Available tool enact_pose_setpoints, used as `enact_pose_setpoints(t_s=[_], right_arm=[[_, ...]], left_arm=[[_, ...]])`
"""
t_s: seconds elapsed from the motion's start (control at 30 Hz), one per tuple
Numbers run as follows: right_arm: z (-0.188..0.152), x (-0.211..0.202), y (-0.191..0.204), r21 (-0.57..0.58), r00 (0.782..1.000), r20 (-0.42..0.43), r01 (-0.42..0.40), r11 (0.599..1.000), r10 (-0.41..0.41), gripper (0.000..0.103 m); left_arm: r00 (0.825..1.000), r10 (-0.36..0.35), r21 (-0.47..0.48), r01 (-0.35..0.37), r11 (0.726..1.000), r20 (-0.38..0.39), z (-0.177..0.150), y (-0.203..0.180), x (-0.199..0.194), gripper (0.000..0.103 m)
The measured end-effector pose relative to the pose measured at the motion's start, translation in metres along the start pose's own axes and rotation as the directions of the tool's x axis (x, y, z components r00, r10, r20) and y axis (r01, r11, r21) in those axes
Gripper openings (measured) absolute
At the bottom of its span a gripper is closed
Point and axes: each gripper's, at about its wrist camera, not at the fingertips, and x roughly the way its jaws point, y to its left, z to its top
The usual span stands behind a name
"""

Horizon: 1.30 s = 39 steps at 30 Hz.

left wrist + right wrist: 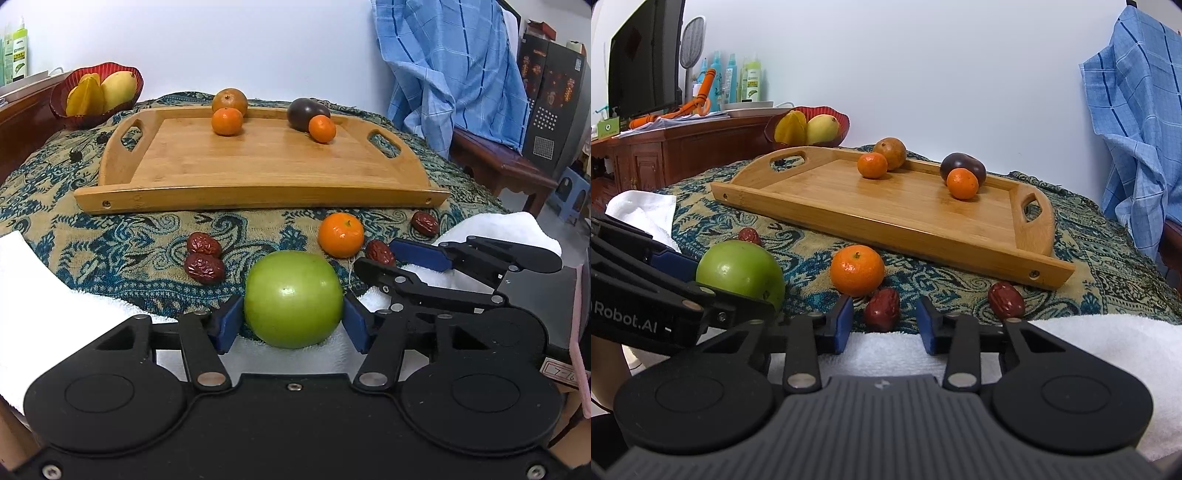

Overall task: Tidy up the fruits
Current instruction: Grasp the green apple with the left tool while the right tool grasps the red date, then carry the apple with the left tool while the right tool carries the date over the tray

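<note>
A green apple (291, 299) rests at the near edge of the patterned cloth, and my left gripper (291, 326) is shut on it, a blue pad pressed against each side. To the right my right gripper (885, 325) stands open around a red date (882, 310), with a gap on both sides. A loose mandarin (340, 235) lies just beyond both. Other dates (204, 268) lie left of the apple, and one more date (1005, 300) lies at the right. The wooden tray (258, 166) behind holds two mandarins, a brown round fruit and a dark purple fruit.
A red bowl (96, 96) with a starfruit and a mango stands behind the tray's left end. White towels (1108, 343) lie along the near edge. A blue checked cloth (443, 66) hangs at the right. A wooden cabinet (665, 155) stands at the left.
</note>
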Motion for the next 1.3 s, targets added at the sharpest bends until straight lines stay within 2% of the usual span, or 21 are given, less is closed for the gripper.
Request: enact_pose_setpoints(t_s=[0.3,0.53,1.1,1.3], right_arm=[[0.0,0.001,0.001,-0.003,1.0,0.001,0.002,1.0,-0.002,0.037],[0.0,-0.001,-0.001,0.012,1.0,0.01,0.009,1.0,-0.009,0.025],[0.007,-0.009,-0.008,0.07,0.994,0.084,0.059,0.996,-0.065,0.024],[0.011,-0.011,-0.009,0.101,0.987,0.125,0.089,0.991,-0.102,0.024]], left_arm=[[1.0,0.022,0.014,-0.022,1.0,0.013,-0.002,-0.004,-0.003,0.055],[0.998,0.052,0.02,-0.053,0.998,0.029,-0.004,-0.006,-0.006,0.055],[0.993,0.101,0.021,-0.103,0.994,0.068,0.0,-0.005,-0.011,0.055],[0.988,0.111,0.035,-0.115,0.993,0.107,0.005,-0.007,-0.017,0.055]])
